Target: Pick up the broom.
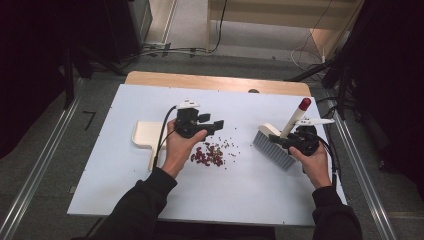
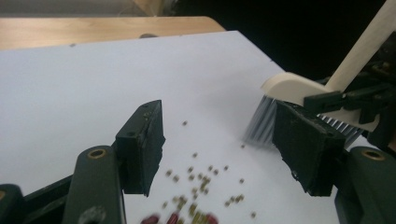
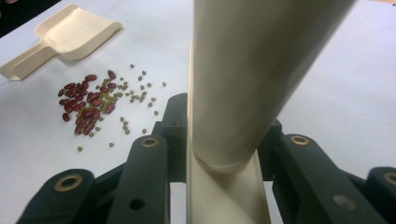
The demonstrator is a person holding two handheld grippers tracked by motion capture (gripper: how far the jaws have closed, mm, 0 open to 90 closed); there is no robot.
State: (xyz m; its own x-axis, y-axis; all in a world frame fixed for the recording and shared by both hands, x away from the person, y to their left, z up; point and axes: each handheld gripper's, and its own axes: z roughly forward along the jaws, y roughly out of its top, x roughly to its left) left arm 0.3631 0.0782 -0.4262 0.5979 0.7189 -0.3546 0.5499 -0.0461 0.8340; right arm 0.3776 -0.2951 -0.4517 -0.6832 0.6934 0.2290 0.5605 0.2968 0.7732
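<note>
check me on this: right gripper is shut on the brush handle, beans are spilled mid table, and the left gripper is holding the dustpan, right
Not quite. The left gripper is open and holds nothing; the high view shows the dustpan lying on the table beside it. The right gripper does grip the brush, and the beans are spilled mid table.

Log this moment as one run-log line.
right gripper: shut on brush | left gripper: open, empty | beans: loose | dustpan: untouched
</note>
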